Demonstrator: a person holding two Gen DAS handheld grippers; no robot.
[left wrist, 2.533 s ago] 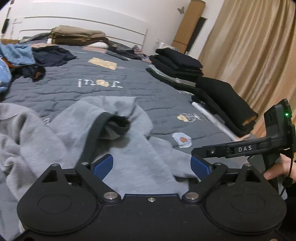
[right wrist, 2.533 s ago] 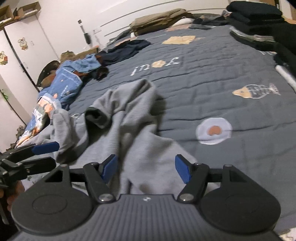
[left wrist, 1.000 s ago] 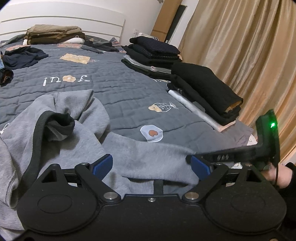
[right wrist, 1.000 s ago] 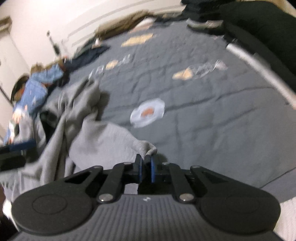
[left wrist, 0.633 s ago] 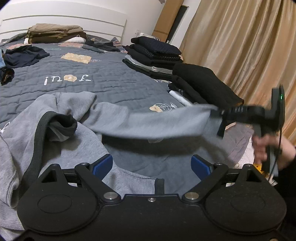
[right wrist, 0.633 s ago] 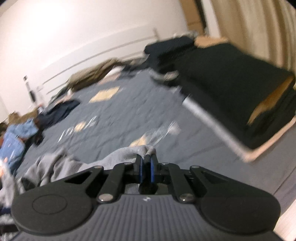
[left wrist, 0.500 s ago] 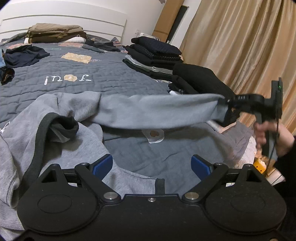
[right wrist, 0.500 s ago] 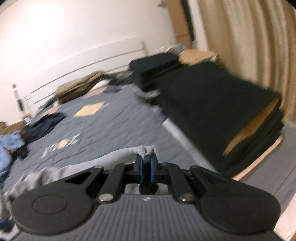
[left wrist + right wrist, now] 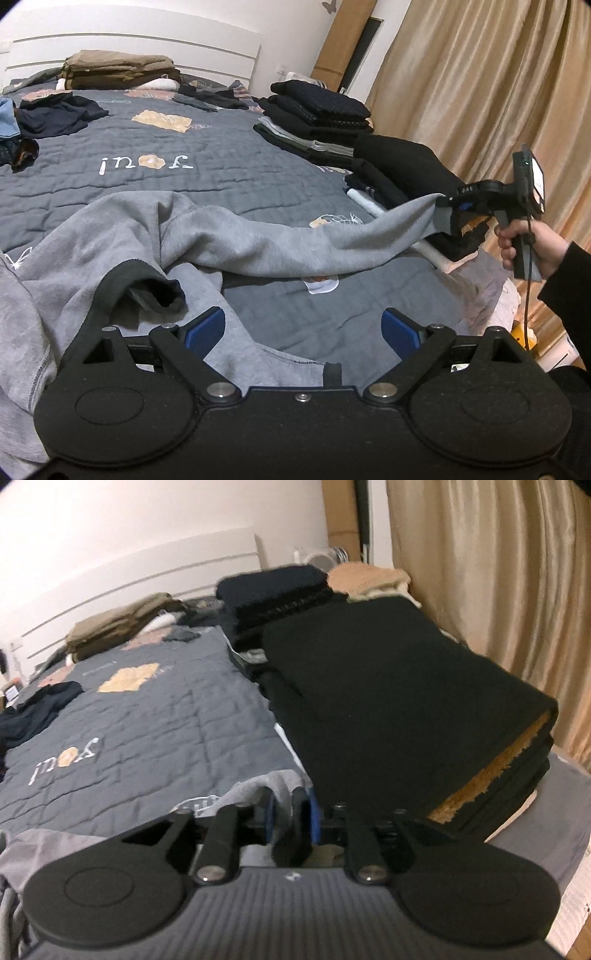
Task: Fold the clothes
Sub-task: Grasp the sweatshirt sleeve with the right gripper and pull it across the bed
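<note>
A grey sweatshirt [image 9: 110, 236] with a dark collar lies crumpled on the grey quilted bed [image 9: 147, 184]. Its sleeve [image 9: 295, 243] stretches to the right, off the bed surface. My right gripper [image 9: 448, 206] is shut on the sleeve cuff and holds it up in front of the black pile; in the right wrist view the cuff [image 9: 280, 790] shows between the closed blue pads of that gripper [image 9: 290, 803]. My left gripper [image 9: 303, 328] is open and empty, low over the sweatshirt's body near the front edge.
Folded black clothes [image 9: 406, 173] are stacked along the bed's right edge, with a second dark stack [image 9: 317, 107] behind. Folded tan clothes [image 9: 118, 70] lie by the headboard. Loose dark and blue garments [image 9: 55, 114] lie at far left. Beige curtains [image 9: 480, 92] hang on the right.
My right gripper closed on the sleeve cuff, then lifted it and pulled it right, stretching the sleeve out. My left gripper stayed open and barely moved.
</note>
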